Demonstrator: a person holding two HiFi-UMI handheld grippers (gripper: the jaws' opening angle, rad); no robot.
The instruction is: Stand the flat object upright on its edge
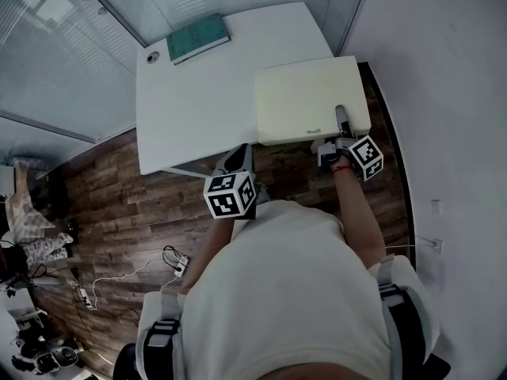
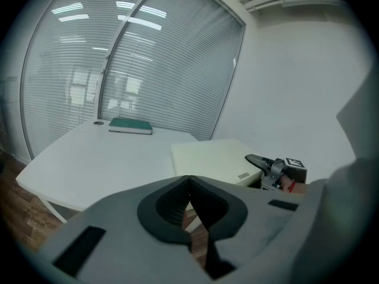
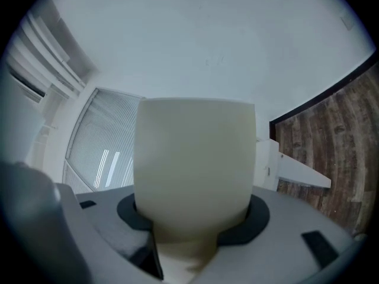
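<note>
In the head view the right gripper reaches forward, arm outstretched, to the near edge of the cream board on the desk; the left gripper view shows the left gripper with fingers clenched, empty; the right gripper view shows fingers grasping the board.

Person's clothing: pale cream shirt. Dark straps with grey buckles run down the left and right sides of the torso. Thin red band on the right wrist.

Left gripper: smooth grey shell, black ribbed pads, dark rectangular slots in the shell, white cube with black square markers.

Right gripper: same grey shell, black pad recesses, and a matching marker cube at the near end.
</note>
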